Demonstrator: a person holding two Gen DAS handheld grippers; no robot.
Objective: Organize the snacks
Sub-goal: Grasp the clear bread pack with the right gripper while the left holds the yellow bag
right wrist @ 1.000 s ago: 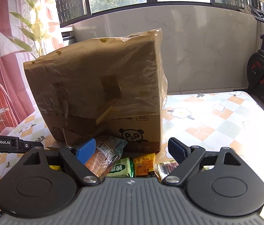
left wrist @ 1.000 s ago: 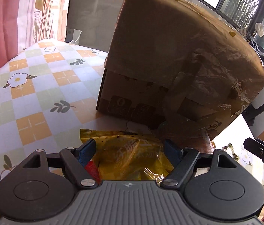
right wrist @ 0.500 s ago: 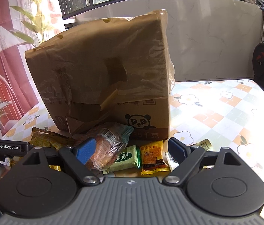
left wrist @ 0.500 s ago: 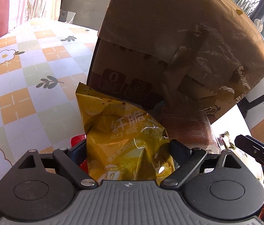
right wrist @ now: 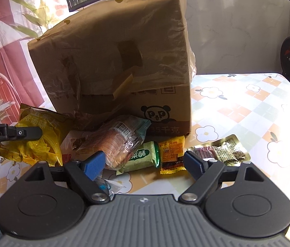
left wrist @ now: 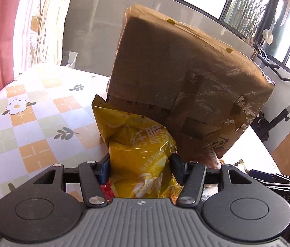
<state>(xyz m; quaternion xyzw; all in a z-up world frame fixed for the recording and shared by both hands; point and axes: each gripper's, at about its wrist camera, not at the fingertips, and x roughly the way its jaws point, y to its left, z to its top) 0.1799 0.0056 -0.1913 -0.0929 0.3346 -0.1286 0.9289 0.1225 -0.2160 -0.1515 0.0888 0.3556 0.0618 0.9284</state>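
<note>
Our left gripper (left wrist: 140,165) had just closed on the yellow snack bag (left wrist: 140,150) (lifted before the cardboard box (left wrist: 186,82)); our right gripper (right wrist: 145,164) gaped empty above the snacks on the table (right wrist: 247,103).

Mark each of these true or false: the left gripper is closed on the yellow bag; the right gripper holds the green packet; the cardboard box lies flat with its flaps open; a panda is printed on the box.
1. The left gripper is closed on the yellow bag. True; its jaws have just been closing.
2. The right gripper holds the green packet. False: its jaws stand open, holding nothing.
3. The cardboard box lies flat with its flaps open. False: it stands upright, taped shut.
4. A panda is printed on the box. True.
</note>
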